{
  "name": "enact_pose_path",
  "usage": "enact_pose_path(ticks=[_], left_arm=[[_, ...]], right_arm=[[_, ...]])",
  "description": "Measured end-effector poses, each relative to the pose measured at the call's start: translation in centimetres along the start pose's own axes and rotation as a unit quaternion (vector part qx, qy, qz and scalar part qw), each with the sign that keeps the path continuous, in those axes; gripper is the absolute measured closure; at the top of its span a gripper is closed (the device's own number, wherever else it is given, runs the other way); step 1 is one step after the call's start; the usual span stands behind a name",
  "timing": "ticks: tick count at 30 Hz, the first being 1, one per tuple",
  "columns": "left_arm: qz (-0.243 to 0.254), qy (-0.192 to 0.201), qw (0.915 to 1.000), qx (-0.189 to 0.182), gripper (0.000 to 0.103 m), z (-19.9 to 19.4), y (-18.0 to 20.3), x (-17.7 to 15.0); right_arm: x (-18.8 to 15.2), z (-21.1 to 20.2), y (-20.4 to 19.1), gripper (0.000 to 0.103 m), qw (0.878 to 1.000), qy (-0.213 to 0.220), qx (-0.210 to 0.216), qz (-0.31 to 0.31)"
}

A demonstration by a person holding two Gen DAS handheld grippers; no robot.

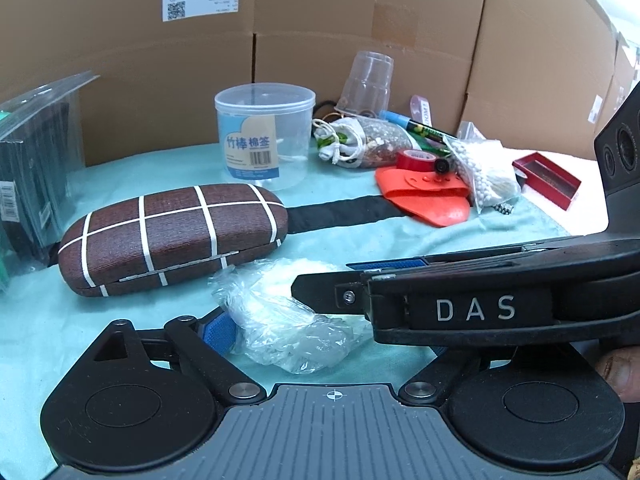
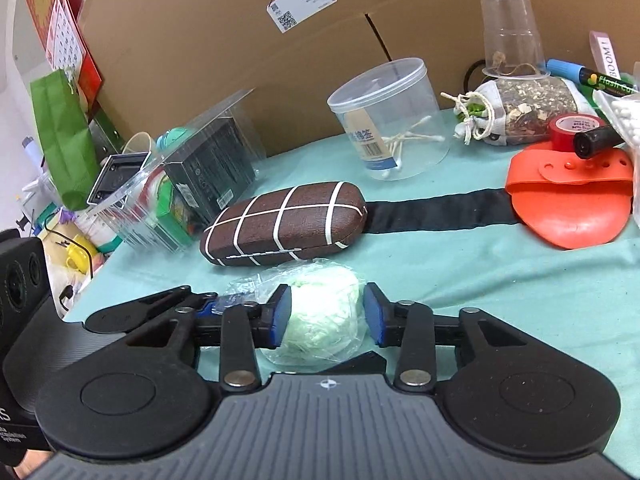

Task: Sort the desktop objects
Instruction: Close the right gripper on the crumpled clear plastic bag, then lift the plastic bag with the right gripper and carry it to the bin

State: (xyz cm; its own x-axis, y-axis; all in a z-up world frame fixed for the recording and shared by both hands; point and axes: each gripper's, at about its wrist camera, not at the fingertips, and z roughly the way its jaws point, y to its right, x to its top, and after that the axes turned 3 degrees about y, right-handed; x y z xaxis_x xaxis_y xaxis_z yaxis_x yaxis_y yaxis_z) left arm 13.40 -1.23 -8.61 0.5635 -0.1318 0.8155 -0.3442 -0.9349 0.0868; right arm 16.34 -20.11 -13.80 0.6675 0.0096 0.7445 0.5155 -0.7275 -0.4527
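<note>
Most of the sorting looks undone: the glasses case [image 2: 284,224], cotton swab tub [image 2: 390,120] and orange silicone mitt [image 2: 568,196] sit loose on the surface [image 2: 480,280]. Right hand-held gripper [image 2: 326,314] brackets a bagged pale wad [image 2: 316,320], pads barely apart from it; left hand-held gripper [image 1: 320,320], can't tell.

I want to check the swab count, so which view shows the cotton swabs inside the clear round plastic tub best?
The right wrist view: the cotton swabs lie unobstructed behind the clear round plastic tub wall. In the left wrist view, the tub's label faces the camera, leaving only faint swabs visible.
</note>
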Motion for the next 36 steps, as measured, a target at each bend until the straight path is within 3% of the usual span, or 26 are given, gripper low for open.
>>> enact_pose_path(ticks=[8,21,36], left_arm=[[0.001,0.003,1.0,-0.005,0.008,0.0,0.1,0.0],[0.02,-0.001,0.9996,0.019,0.007,0.2,0.8,0.1],[0.051,0.042,0.9972,0.034,0.007,-2.4,1.7,-0.4]], right_arm=[[0.0,-0.3,-0.2,0.065,1.0,0.003,-0.007,-0.004],[0.0,-0.3,-0.8,0.065,1.0,-0.003,-0.011,-0.007],[-0.7,-2.2,-3.7,0.065,0.998,0.026,-0.037,-0.033]])
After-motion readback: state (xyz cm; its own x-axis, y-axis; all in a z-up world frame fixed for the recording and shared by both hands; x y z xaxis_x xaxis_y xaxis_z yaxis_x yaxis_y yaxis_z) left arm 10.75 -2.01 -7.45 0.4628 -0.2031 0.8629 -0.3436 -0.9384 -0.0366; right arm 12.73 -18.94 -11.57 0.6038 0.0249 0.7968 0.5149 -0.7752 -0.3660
